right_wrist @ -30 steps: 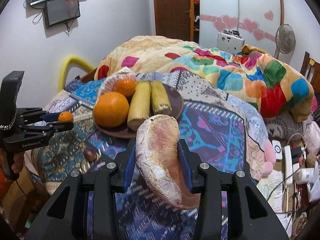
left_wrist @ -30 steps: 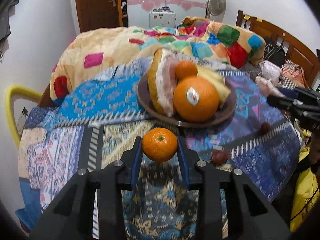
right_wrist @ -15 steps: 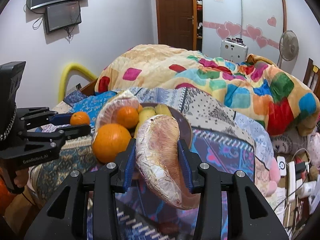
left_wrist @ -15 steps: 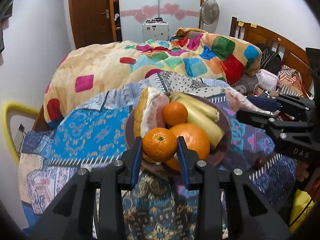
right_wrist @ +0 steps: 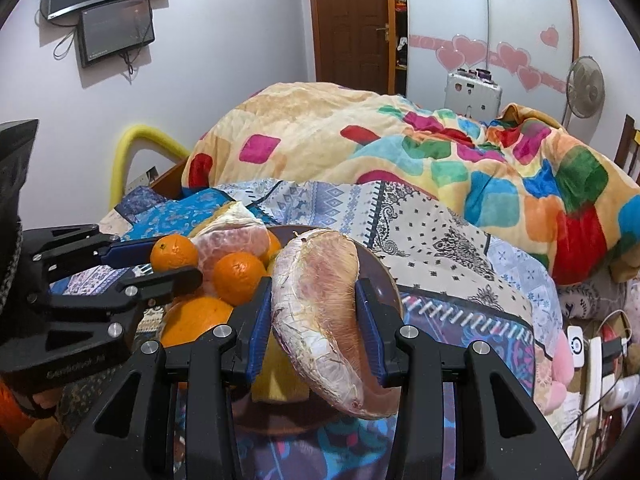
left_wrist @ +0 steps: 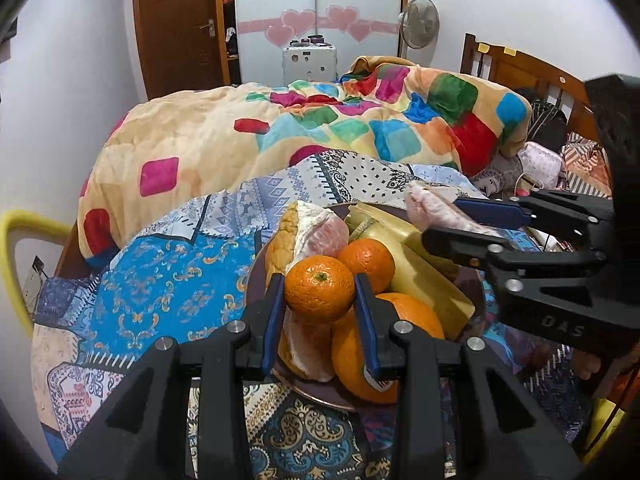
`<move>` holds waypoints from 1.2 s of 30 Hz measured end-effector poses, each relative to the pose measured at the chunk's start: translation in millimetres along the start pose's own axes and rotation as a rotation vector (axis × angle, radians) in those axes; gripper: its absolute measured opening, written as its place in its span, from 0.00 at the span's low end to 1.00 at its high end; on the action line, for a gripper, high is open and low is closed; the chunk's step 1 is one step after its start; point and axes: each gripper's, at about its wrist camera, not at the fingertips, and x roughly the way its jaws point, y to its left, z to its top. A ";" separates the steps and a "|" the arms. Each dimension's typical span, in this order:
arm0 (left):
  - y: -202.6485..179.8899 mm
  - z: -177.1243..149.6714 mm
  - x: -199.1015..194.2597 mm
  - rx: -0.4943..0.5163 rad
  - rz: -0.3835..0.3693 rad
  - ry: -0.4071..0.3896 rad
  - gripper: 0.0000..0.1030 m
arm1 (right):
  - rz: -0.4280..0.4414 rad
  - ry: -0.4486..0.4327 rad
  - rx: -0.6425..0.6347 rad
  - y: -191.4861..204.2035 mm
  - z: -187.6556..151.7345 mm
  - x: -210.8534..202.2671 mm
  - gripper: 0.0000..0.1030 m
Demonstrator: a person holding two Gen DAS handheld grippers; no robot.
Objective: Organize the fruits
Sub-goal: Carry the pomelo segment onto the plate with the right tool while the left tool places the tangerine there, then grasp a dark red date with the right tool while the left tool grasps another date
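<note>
In the left wrist view, the left gripper [left_wrist: 319, 306] has its jaws clenched on a small round orange mandarin [left_wrist: 319, 289], held over the near side of the round dark brown plate [left_wrist: 256, 264], which already carries a large orange, a second mandarin, a peeled pomelo piece and yellow bananas. In the right wrist view, the right gripper [right_wrist: 316, 328] grasps a curved, peeled pinkish pomelo segment [right_wrist: 322, 312] above the plate's right half. Both fruits appear to be mid-delivery; next, each likely needs lowering into a free spot on the crowded plate before the jaws let go.
</note>
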 end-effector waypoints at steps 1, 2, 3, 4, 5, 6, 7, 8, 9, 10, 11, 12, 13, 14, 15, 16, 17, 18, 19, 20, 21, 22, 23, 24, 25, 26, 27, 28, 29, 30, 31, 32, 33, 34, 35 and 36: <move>-0.3 0.0 0.3 0.004 0.001 -0.004 0.33 | -0.002 0.003 0.000 0.3 1.5 3.1 0.36; -0.7 0.1 0.7 0.007 0.002 -0.007 0.33 | 0.000 0.006 0.001 0.5 2.5 5.5 0.36; -1.0 0.0 0.9 0.009 0.003 -0.010 0.33 | 0.001 0.007 0.002 0.7 3.0 7.2 0.36; -1.2 0.1 1.3 0.011 0.003 -0.011 0.33 | 0.003 0.012 0.007 0.7 3.8 10.6 0.36; -1.9 0.0 1.4 0.013 0.003 -0.013 0.33 | 0.006 0.016 0.010 0.5 3.8 12.6 0.36; -2.4 -0.5 0.6 0.014 0.002 -0.014 0.33 | 0.009 0.023 0.016 0.2 3.2 15.4 0.36; -3.1 -1.4 -0.3 0.016 -0.009 -0.015 0.33 | 0.012 0.028 0.019 0.2 2.4 17.1 0.36; -4.1 -2.2 -0.5 0.018 -0.020 -0.014 0.33 | 0.017 0.040 0.024 -0.3 0.7 20.3 0.36; -5.6 -3.4 -0.1 0.025 -0.026 -0.010 0.33 | 0.021 0.047 0.027 -0.3 -0.4 21.9 0.36; -8.1 -4.7 0.4 0.035 -0.018 -0.013 0.33 | 0.027 0.050 0.032 -0.9 -3.1 23.7 0.36; -8.9 -5.2 0.4 0.039 -0.014 -0.016 0.33 | 0.029 0.046 0.035 -1.3 -3.1 23.7 0.37; -9.0 -5.2 0.6 0.039 -0.014 -0.018 0.33 | 0.031 0.048 0.035 -1.3 -2.6 23.3 0.37; -8.6 -4.9 1.0 0.035 -0.017 -0.017 0.33 | 0.033 0.051 0.036 -1.3 -2.2 23.4 0.37; -8.1 -4.8 1.8 0.030 -0.020 -0.017 0.33 | 0.037 0.052 0.037 -1.6 -2.3 23.4 0.37; -8.0 -4.5 2.2 0.031 -0.019 -0.018 0.33 | 0.039 0.054 0.038 -1.8 -2.0 23.7 0.37; -8.7 -4.4 2.6 0.033 -0.015 -0.018 0.33 | 0.041 0.058 0.037 -1.5 -1.5 24.1 0.38; -8.8 -4.0 2.6 0.035 -0.011 -0.018 0.34 | 0.040 0.062 0.032 -0.7 -1.2 23.9 0.39; -9.0 -3.5 2.9 0.036 -0.009 -0.016 0.34 | 0.036 0.064 0.026 0.0 -0.7 23.9 0.39; -8.9 -3.0 2.8 0.035 -0.008 -0.015 0.34 | 0.028 0.068 0.018 1.4 -0.8 23.5 0.39; -8.6 -2.6 2.9 0.031 -0.009 -0.011 0.35 | 0.027 0.071 0.011 1.7 -0.8 24.1 0.40; -7.7 -1.9 3.0 0.024 -0.013 -0.007 0.35 | 0.024 0.075 0.005 2.5 -1.2 23.9 0.40; -6.8 -1.8 3.3 0.020 -0.017 -0.005 0.36 | 0.023 0.077 0.002 3.0 -1.6 23.4 0.41; -6.0 -1.8 2.9 0.015 -0.022 -0.003 0.37 | 0.022 0.077 0.002 2.7 -1.9 23.0 0.42; -5.5 -2.0 2.1 0.012 -0.024 -0.003 0.37 | 0.021 0.076 0.002 2.4 -2.2 21.9 0.42; -5.4 -2.5 0.8 0.010 -0.020 -0.004 0.40 | 0.020 0.074 0.002 2.3 -2.5 20.4 0.42; -5.1 -2.5 -0.8 0.010 -0.016 -0.007 0.43 | 0.017 0.072 0.002 1.9 -2.8 18.3 0.42; -4.8 -3.1 -3.1 0.010 -0.016 -0.011 0.43 | 0.014 0.069 0.000 1.7 -3.3 15.8 0.42; -4.7 -3.4 -5.7 0.009 -0.015 -0.014 0.43 | 0.010 0.066 -0.003 1.6 -3.6 13.1 0.42; -4.4 -3.4 -8.6 0.006 -0.015 -0.017 0.43 | 0.003 0.059 -0.007 1.9 -3.8 8.8 0.42; -3.9 -3.6 -11.9 0.002 -0.015 -0.020 0.43 | -0.003 0.053 -0.011 2.2 -3.8 5.0 0.42; -3.8 -3.3 -16.3 -0.003 -0.014 -0.025 0.43 | -0.009 0.043 -0.015 2.5 -4.2 -1.6 0.42; -3.8 -2.9 -20.0 -0.006 -0.012 -0.029 0.43 | -0.013 0.036 -0.017 3.0 -4.0 -6.9 0.42; -4.1 -2.7 -25.5 -0.009 -0.009 -0.034 0.43 | -0.016 0.030 -0.018 3.1 -3.8 -10.7 0.42; -4.5 -2.7 -29.8 -0.011 -0.006 -0.038 0.43 | -0.021 0.019 -0.020 3.8 -4.1 -18.8 0.42; -5.2 -2.9 -36.0 -0.014 -0.005 -0.045 0.43 | -0.025 0.010 -0.021 4.2 -4.4 -25.8 0.42; -5.7 -3.2 -40.9 -0.016 -0.004 -0.050 0.43 | -0.028 0.003 -0.022 4.7 -4.4 -29.8 0.42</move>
